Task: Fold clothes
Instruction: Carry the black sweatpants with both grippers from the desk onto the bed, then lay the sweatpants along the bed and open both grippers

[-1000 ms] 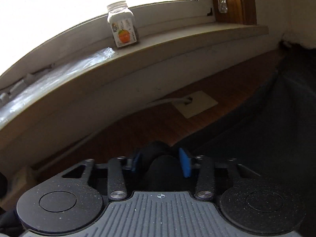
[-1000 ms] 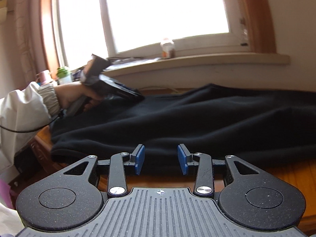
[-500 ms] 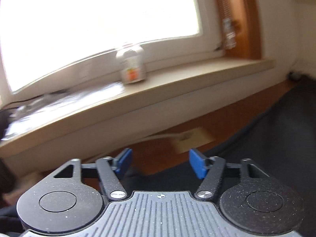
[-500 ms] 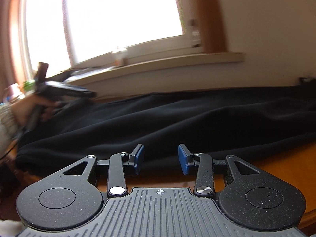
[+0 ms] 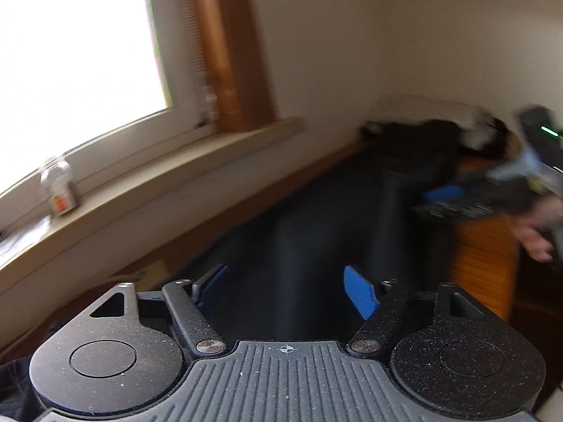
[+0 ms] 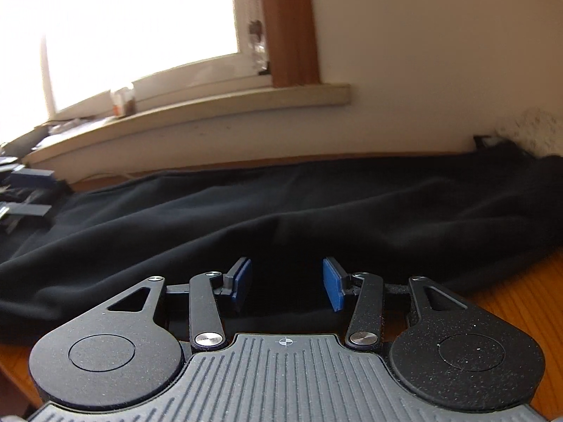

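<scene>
Right now a long black garment (image 6: 316, 211) lies spread along a wooden table (image 6: 520, 299), running beside the wall under the window sill (image 6: 211, 116). Its near edge hangs in soft folds close to the table's front, and its far end reaches a corner where a dark pile sits, too blurred to make out.

From its own camera, the right gripper (image 6: 286, 288) hovers low over the near edge of the garment. Its jaws are spread and opening, the blue pads (image 6: 332, 288) apart with only dark cloth showing beyond them; the pads press on nothing.

From the left camera, the left gripper (image 5: 285, 292) points along the length of the garment (image 5: 316, 232) toward the far corner. Its jaws stand wide but are closing, and no cloth is pinched between the blue pads (image 5: 360, 295). This view is smeared with motion. Across the garment the right gripper (image 5: 454, 200) shows as a blur, held by a hand (image 5: 535, 232) over the bare table (image 5: 482, 256).

A small jar (image 5: 58, 190) stands on the sill (image 5: 183, 172) near the bright window (image 5: 77, 70)
</scene>
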A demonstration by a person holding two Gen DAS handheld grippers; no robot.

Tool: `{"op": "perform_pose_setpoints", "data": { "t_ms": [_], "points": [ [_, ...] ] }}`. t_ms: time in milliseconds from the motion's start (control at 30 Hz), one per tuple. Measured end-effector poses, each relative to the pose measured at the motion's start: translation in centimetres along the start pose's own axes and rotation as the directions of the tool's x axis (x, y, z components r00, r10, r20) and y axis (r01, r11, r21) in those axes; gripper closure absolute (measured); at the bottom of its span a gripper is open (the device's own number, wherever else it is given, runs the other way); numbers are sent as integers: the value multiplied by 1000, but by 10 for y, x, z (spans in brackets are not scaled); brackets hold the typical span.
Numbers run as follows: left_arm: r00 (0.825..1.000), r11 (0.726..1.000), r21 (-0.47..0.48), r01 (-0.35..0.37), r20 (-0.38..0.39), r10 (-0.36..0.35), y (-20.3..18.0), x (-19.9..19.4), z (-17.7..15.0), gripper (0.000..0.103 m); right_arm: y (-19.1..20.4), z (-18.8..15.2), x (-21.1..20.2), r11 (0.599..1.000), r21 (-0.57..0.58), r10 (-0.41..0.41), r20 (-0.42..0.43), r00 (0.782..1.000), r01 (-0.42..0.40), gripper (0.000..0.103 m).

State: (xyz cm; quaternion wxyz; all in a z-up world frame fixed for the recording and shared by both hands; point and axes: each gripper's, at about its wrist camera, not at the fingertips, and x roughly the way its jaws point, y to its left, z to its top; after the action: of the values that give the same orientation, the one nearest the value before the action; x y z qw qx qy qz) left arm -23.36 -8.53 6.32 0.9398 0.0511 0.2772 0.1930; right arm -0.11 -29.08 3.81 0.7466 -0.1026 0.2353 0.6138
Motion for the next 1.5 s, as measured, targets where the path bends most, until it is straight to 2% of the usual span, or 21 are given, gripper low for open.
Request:
{"op": "perform_pose_setpoints", "data": {
  "t_ms": [167,333,433,467,500,567,700,800,933,1133,1300,1400,1500],
  "points": [
    [998,997,55,55,-44,-52,-36,-1,-10,53,-9,-5,7,999,35,3,12,1000,-4,57],
    [990,989,98,111,-101,-101,-57,3,-16,48,-6,-6,7,1000,28,-7,22,1000,7,57],
    [985,984,130,124,-133,-107,-67,7,-19,49,-8,-6,7,999,42,-2,25,1000,1,57],
    [985,983,137,125,-138,-106,-69,9,-20,53,-8,-6,7,999,43,-1,26,1000,0,57],
    [984,982,141,128,-141,-108,-70,10,-21,69,-8,-6,7,999,44,-1,27,1000,0,57],
    [985,985,115,131,-123,-117,-64,9,-19,93,-8,-6,5,999,48,-7,38,999,5,57],
    [996,996,-3,86,1,-86,-33,-10,-11,95,-13,-10,-3,997,78,-33,66,997,28,57],
    [996,993,-84,83,45,-79,-12,-16,-6,95,-21,-14,-11,991,129,-29,69,997,20,57],
    [994,986,-138,98,60,-90,0,-15,-4,95,-28,-14,-15,982,185,13,67,998,-26,55],
    [992,979,-169,112,73,-100,8,-11,-1,95,-33,-1,-5,972,227,53,47,997,-63,51],
    [992,980,-163,117,69,-107,6,-11,-4,95,-55,-3,-7,918,374,105,96,990,-134,48],
    [992,979,-162,120,63,-111,6,-10,-7,95,-74,-3,-9,887,445,79,116,990,-123,45],
    [993,980,-165,112,49,-106,9,-4,-10,95,-89,3,-7,885,461,30,92,995,-69,44]
  ]
}}
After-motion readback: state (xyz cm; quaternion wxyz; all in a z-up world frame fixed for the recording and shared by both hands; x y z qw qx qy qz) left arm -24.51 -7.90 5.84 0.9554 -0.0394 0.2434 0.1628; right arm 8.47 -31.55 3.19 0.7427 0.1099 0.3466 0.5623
